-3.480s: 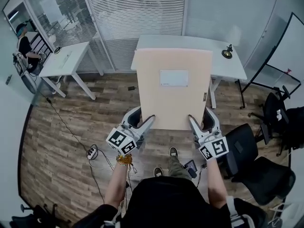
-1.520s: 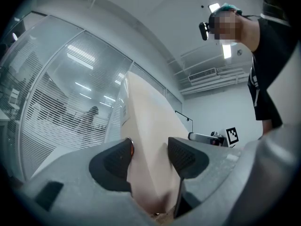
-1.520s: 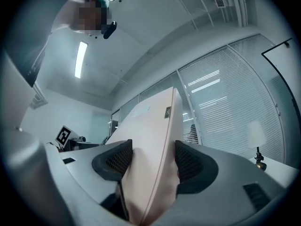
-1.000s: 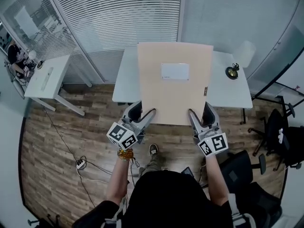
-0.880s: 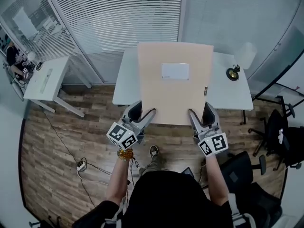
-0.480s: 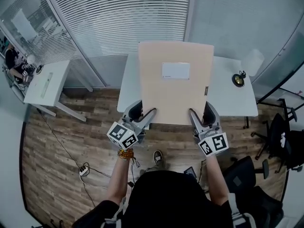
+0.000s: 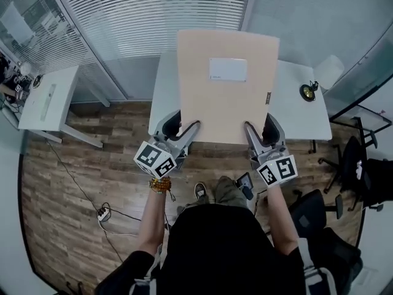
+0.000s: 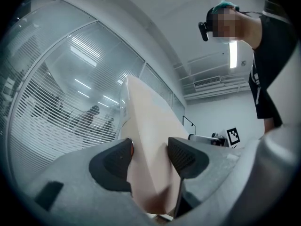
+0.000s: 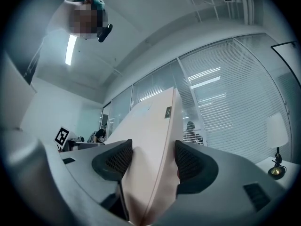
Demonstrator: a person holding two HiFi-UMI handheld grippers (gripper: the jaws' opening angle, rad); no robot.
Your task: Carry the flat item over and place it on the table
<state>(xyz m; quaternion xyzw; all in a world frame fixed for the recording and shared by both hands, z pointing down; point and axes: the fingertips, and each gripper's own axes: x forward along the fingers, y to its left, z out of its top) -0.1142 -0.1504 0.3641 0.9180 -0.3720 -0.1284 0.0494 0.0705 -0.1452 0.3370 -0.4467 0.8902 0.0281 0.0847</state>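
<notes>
A large flat beige cardboard panel [image 7: 226, 88] with a white label [image 7: 228, 69] is held out in front of me over the white table [image 7: 299, 123]. My left gripper [image 7: 184, 134] is shut on the panel's near left corner, and my right gripper [image 7: 253, 135] is shut on its near right corner. In the left gripper view the panel [image 8: 148, 140] runs up between the two black pads [image 8: 113, 161]. The right gripper view shows the panel [image 9: 153, 145] clamped the same way between its pads [image 9: 192, 161]. The panel hides most of the tabletop's middle.
A small brass desk lamp [image 7: 307, 91] and a white object [image 7: 331, 71] stand at the table's right end. A second white desk [image 7: 44, 100] is at the left by the slatted glass wall [image 7: 153, 5]. Black office chairs [image 7: 362, 171] stand at the right. Cables and a power strip [image 7: 103, 212] lie on the wood floor.
I have walked up to the white table; it has come nearer and the panel now reaches across it. Both grippers keep the same hold on the panel's near corners.
</notes>
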